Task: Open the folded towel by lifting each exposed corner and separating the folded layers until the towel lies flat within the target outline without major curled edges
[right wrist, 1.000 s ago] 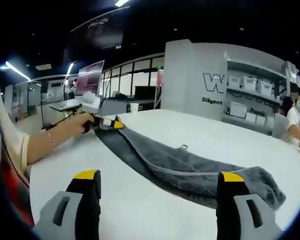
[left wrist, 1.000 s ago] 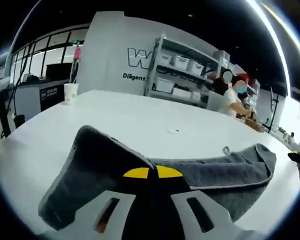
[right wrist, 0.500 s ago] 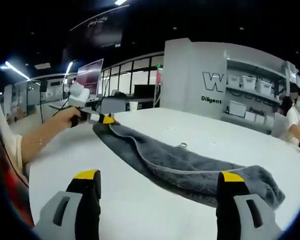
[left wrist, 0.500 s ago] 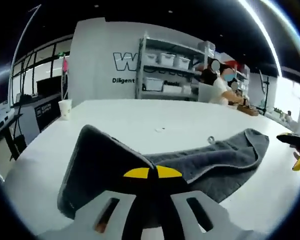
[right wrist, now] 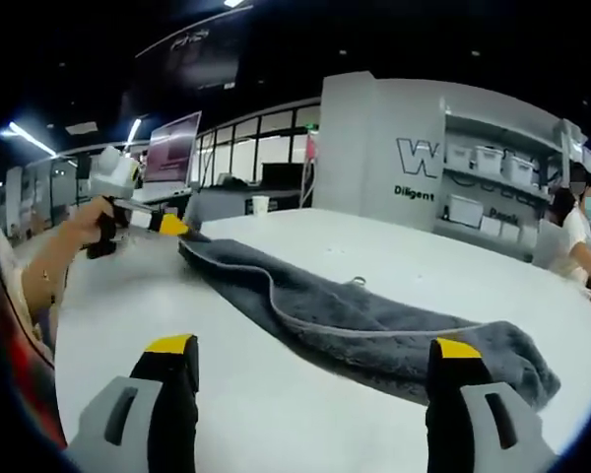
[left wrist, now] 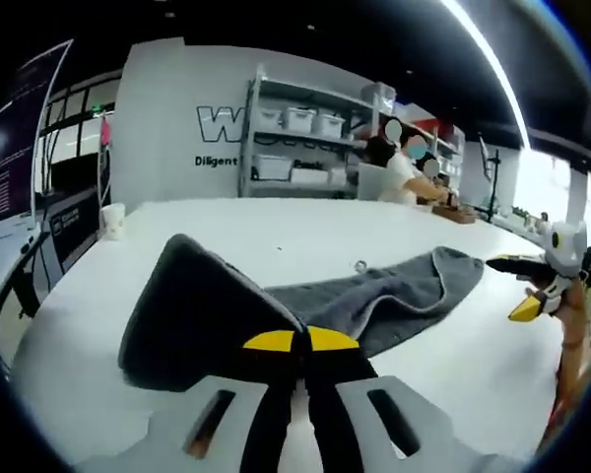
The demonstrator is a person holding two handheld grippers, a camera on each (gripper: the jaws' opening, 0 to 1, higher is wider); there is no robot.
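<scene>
white table [right wrist: 276, 394]: left tool [left wrist: 301, 343] clamps grey towel [right wrist: 374, 320] corner, right tool [right wrist: 315, 360] open wide.

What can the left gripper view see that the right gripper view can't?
The left gripper view shows, close up, its own shut yellow-tipped gripper pinching a lifted towel corner, and the right gripper off at the right edge.

The right gripper view shows its own gripper open above the table, holding nothing, and a hand carrying the left gripper at the towel's far end.

Both show the grey towel stretched across the white table, its small hanging loop, the paper cup and the storage shelves.
</scene>
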